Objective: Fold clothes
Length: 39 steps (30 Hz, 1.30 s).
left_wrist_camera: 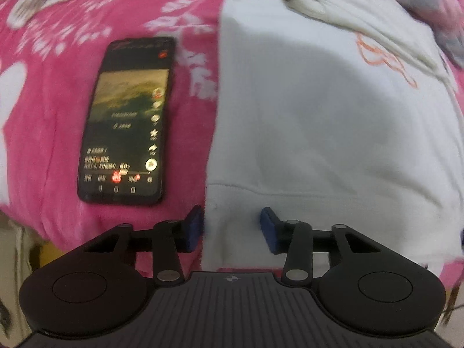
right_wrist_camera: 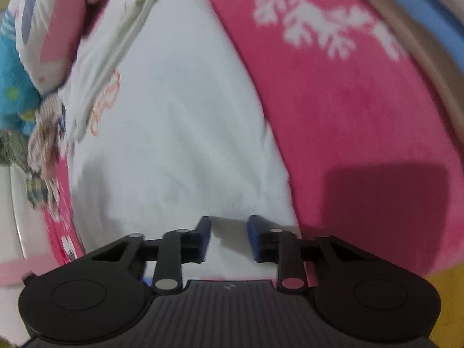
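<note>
Pink fleece blanket with white leaf print underneath, spread over what looks like a bed. White sweatshirt flat on it, hem band nearest both cameras.

Left gripper astride the hem's left corner, jaws partly spread, cloth between the pads but no visible squeeze. Right gripper at the other hem corner, jaws narrower, cloth filling the gap; firm pinch or not, cannot tell.

Risks, as judged:
- Shallow bite on the thick hem, so slipping out on the lift.
- Catching only the top layer, so skewing the fold.
- Nipping blanket pile along with the hem.
- Lit phone just beside the garment's left edge, likely to get swept or dragged.

Writing: orange stitched script on the chest and the phone's screen text both too blurred to read; no brand legible.
</note>
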Each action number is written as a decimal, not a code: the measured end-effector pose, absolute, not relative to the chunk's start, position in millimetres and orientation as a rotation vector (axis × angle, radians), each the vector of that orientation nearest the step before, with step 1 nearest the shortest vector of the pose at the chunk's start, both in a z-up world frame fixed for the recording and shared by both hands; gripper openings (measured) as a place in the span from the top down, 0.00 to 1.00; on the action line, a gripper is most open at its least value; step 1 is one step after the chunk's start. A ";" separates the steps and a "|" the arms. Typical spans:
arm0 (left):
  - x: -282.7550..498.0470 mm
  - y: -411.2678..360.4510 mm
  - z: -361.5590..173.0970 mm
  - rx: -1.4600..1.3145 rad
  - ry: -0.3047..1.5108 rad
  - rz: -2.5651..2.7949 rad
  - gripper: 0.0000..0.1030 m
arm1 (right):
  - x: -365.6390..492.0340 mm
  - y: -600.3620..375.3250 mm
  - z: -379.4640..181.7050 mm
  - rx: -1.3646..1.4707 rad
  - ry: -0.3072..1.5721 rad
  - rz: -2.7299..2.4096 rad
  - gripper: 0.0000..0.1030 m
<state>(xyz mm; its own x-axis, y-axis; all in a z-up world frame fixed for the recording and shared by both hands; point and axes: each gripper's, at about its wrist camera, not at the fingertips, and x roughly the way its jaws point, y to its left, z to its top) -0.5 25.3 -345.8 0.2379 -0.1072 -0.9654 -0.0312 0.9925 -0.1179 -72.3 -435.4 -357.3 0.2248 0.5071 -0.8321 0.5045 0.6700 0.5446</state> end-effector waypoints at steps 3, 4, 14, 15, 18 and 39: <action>1.1 24.6 -343.7 -0.070 1.338 -0.083 0.75 | -78.5 -432.3 -358.1 0.927 1.397 -0.016 0.89; 1.4 24.5 -342.9 -0.054 1.340 -0.091 0.81 | -79.2 -431.4 -358.0 0.927 1.394 -0.019 0.93; 2.7 29.4 -340.4 -0.006 1.349 -0.138 0.91 | -76.9 -435.4 -326.8 0.784 1.333 -0.064 0.93; 2.5 30.0 -341.5 -0.013 1.350 -0.134 0.91 | -74.3 -437.0 -325.5 0.770 1.324 -0.075 0.76; 2.3 31.6 -344.1 -0.037 1.351 -0.127 0.90 | -69.0 -443.5 -326.2 0.730 1.278 -0.138 0.45; 8.7 45.3 -301.3 -0.193 1.268 -0.114 0.96 | -113.3 -447.8 -320.1 1.061 1.163 -0.018 0.94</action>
<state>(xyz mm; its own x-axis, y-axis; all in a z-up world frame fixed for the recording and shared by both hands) 8.7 45.3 -301.3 0.2957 -0.1916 -0.9359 -0.0210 0.9781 -0.2069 -113.3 -447.8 -320.1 0.4518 0.4885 -0.7465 0.5108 0.5443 0.6654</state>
